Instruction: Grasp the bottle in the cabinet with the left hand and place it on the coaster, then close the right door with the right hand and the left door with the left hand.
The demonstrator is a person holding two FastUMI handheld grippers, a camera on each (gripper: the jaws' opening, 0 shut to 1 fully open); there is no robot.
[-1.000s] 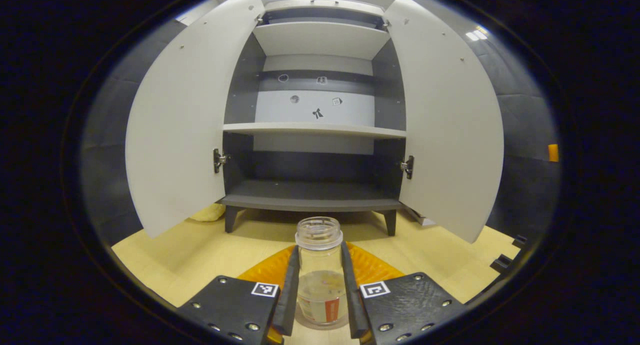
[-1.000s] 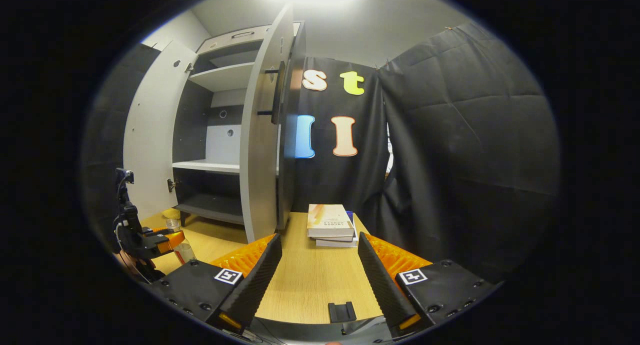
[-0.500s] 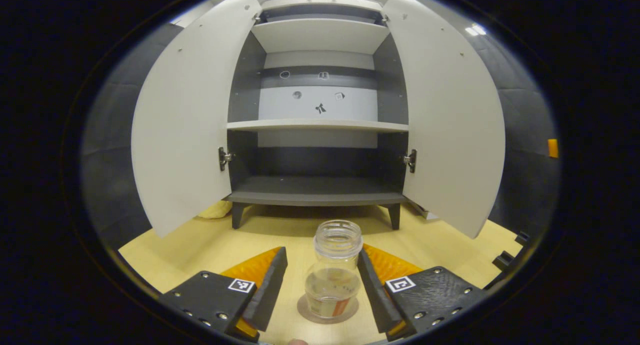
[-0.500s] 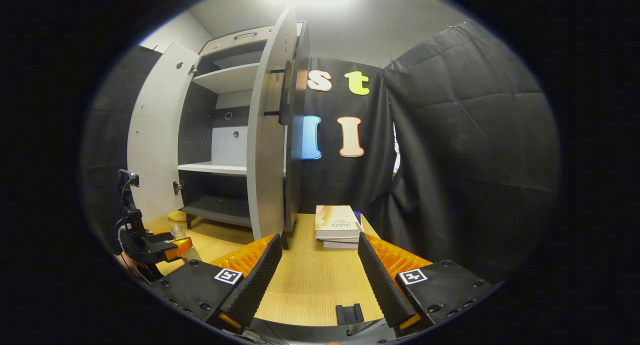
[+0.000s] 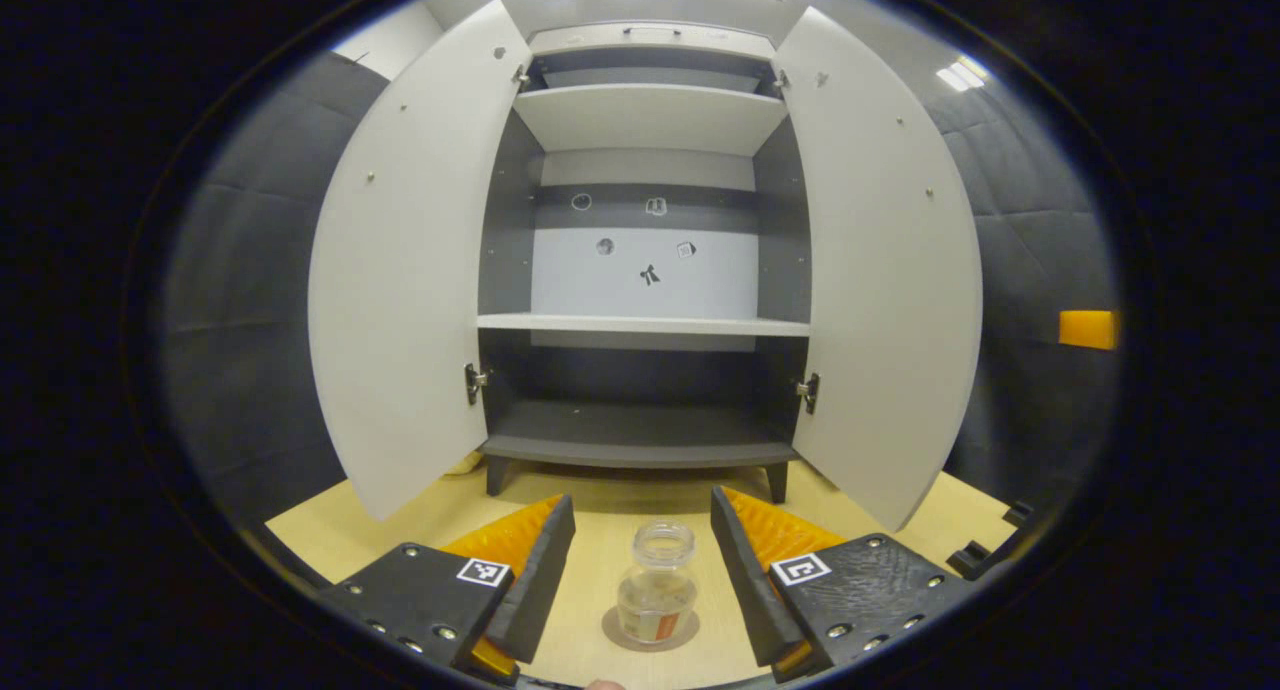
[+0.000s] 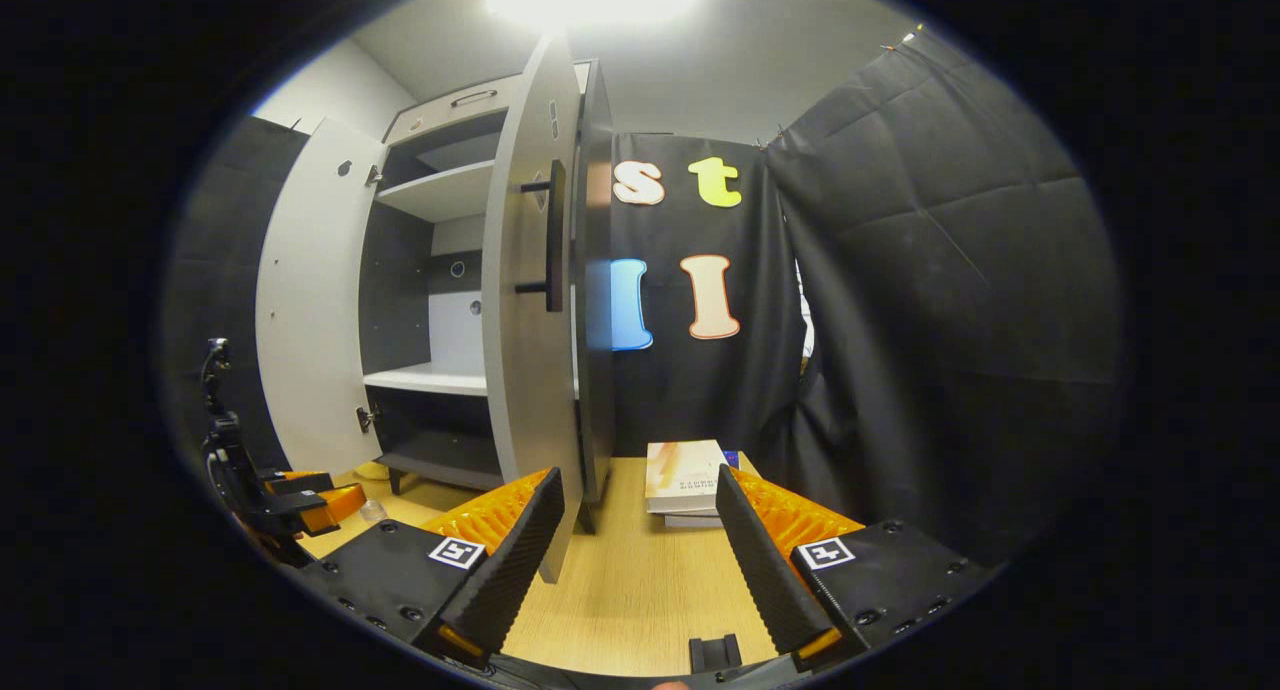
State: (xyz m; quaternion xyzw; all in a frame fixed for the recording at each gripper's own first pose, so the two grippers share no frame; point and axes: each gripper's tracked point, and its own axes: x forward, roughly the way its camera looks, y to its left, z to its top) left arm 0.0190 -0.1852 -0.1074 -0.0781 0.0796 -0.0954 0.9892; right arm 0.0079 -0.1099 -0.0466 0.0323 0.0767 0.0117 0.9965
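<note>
In the left gripper view a clear lidless bottle (image 5: 656, 582) stands upright on a round grey coaster (image 5: 616, 631) on the wooden table. My left gripper (image 5: 640, 570) is open, its fingers well apart on either side of the bottle and not touching it. Behind stands the cabinet (image 5: 640, 440) with its left door (image 5: 400, 270) and right door (image 5: 880, 270) swung wide. In the right gripper view my right gripper (image 6: 640, 560) is open with nothing between its fingers, facing the right door's edge (image 6: 525, 300) and its dark handle (image 6: 552, 235). The left gripper (image 6: 290, 495) shows far left with the bottle's top (image 6: 372, 511) beside it.
A stack of books (image 6: 685, 480) lies on the table (image 6: 640, 590) right of the cabinet. Black cloth walls close the booth behind and to the right. A yellow object (image 5: 465, 464) lies under the open left door. Small dark fittings (image 5: 975, 552) sit at the table's right edge.
My left gripper opened, let go of the bottle on the coaster and pulled back. My right gripper moved closer to the right door's edge.
</note>
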